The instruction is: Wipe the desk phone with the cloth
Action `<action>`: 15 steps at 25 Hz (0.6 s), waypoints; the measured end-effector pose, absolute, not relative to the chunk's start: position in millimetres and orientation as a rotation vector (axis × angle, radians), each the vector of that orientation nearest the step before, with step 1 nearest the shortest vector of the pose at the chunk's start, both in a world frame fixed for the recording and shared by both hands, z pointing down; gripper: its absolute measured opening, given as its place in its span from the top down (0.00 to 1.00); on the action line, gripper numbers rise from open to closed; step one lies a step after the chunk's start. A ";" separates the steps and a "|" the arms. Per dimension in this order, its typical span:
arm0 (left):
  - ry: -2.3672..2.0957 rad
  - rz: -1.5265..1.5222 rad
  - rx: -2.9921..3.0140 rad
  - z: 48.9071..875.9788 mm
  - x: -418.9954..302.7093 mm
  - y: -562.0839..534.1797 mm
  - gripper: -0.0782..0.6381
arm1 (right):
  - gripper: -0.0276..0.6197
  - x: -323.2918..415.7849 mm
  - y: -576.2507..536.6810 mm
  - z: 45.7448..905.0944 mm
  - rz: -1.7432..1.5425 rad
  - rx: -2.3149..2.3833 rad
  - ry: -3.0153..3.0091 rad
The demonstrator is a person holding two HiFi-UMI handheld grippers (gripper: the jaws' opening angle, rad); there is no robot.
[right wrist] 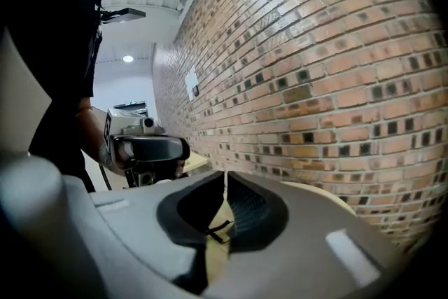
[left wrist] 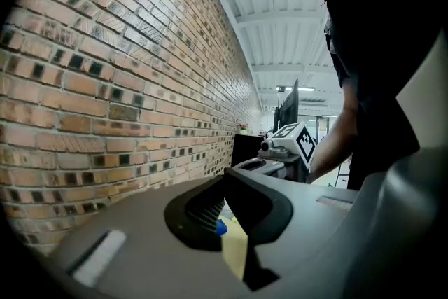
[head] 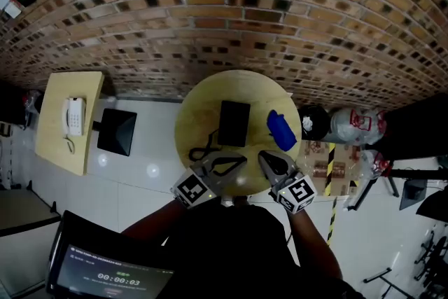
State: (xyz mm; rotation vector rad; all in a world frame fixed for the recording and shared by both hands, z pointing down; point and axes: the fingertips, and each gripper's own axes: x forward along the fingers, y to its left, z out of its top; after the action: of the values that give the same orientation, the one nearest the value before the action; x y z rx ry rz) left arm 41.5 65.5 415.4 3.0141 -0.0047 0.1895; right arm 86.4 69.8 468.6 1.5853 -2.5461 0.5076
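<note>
Grey moulded plastic forms both claws at the bottom of the head view, each backed by a marker cube. We see the left claw [head: 242, 160] with its ribbed black pads pressed together at the tips and nothing between them. The right claw [head: 264, 156] is likewise closed tip to tip and empty. Both hang over the near edge of the round, pale wooden table [head: 196, 105]. Just above the left claw's tips lies the desk phone [head: 233, 122], a flat matte black rectangle, with its thin black cord [head: 205, 148] looping to the lower left. The cloth [head: 281, 130] (bright blue, soft, bunched into an oblong) sits right of the phone, just above the right claw, untouched. Rough brick wall [head: 224, 10] fills the top of the frame.
</note>
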 end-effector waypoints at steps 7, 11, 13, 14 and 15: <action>0.021 0.222 3.012 426.0 59.5 66.2 0.89 | 0.94 127.3 64.9 503.5 0.562 1.659 -2.453; 0.031 0.222 3.008 428.3 68.9 67.3 0.89 | 0.93 152.1 60.0 525.5 0.574 1.702 -2.370; 0.029 0.224 3.006 429.3 74.0 65.5 0.89 | 0.88 164.4 54.5 540.6 0.603 1.699 -2.334; 0.030 0.229 3.005 430.4 76.4 65.1 0.89 | 0.85 169.6 52.2 548.9 0.622 1.688 -2.319; 0.029 0.235 3.002 432.0 78.3 65.5 0.89 | 0.83 174.1 50.7 557.3 0.637 1.676 -2.303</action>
State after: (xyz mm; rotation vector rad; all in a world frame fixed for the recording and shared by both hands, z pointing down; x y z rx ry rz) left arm 78.3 65.5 432.0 3.0021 0.0290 0.2347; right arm 174.1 50.7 557.3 1.6756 -2.3025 0.6373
